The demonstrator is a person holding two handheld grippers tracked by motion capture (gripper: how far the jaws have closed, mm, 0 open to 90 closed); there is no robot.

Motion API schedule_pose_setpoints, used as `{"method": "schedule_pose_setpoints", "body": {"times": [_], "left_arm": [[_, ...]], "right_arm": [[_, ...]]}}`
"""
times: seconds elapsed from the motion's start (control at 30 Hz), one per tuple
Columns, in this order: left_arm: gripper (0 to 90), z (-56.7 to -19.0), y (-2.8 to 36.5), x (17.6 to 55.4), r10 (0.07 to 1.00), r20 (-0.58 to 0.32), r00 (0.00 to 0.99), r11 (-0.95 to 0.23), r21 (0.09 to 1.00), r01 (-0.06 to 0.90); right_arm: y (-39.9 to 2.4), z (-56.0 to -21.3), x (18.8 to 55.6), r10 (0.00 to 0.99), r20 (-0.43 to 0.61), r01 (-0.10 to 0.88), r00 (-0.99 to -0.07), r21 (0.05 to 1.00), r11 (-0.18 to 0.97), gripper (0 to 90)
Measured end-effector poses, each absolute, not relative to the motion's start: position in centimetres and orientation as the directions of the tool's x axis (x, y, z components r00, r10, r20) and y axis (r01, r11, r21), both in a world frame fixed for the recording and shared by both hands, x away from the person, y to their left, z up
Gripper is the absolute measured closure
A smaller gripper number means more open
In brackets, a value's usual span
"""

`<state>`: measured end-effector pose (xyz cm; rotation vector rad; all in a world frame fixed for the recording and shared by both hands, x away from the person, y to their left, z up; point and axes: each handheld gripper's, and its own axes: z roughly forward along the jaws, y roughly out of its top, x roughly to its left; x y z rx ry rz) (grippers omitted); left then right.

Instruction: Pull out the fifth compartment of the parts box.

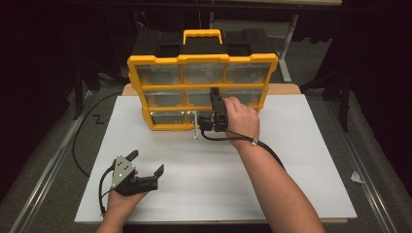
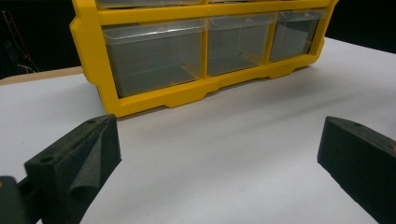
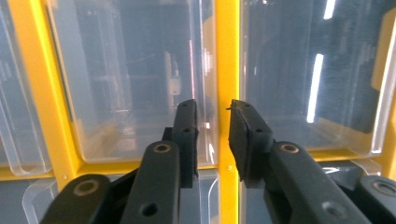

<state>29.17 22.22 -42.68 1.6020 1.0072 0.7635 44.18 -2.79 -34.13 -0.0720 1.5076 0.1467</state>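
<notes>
Fingers (image 3: 187,135) of the right gripper (image 3: 212,140) nearly closed before an unlabelled yellow organizer (image 3: 227,56).

Dim room, black all around the white desk (image 1: 291,184), which catches the overhead light. Soft shadows sit under the yellow organizer (image 1: 201,92). In the right gripper view, strip-light glare streaks the clear drawers (image 3: 317,84). The near fingers (image 2: 74,158) in the left gripper view are soft, out of focus.
</notes>
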Motion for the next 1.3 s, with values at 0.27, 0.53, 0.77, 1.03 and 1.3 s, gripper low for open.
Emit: {"method": "schedule_pose_setpoints", "body": {"times": [0.27,0.53,0.77,1.03,1.3], "left_arm": [[0.0,-42.7,22.3,29.2,0.897,-0.016,0.442,-0.097,0.968,0.231],[0.1,-42.7,22.3,29.2,0.898,-0.016,0.441,-0.096,0.968,0.232],[0.0,-42.6,22.3,29.2,0.898,-0.019,0.44,-0.094,0.968,0.234],[0.0,-42.6,22.3,29.1,0.897,-0.016,0.441,-0.096,0.968,0.23],[0.0,-42.6,22.4,29.1,0.899,-0.018,0.438,-0.093,0.968,0.231]], "right_arm": [[-3.0,-34.2,43.8,0.043,-0.999,-0.143,0.031,0.038,0.989,83.3],[-3.1,-34.1,42.9,0.05,-0.999,-0.148,0.015,0.047,0.988,83.3],[-3.3,-34.0,42.1,0.054,-0.998,-0.153,0.011,0.052,0.987,82.0],[-2.8,-33.5,42.4,0.041,-0.997,-0.151,-0.061,0.049,0.987,57.6],[-2.8,-33.6,42.7,0.039,-0.998,-0.134,-0.05,0.045,0.99,72.9]]}}
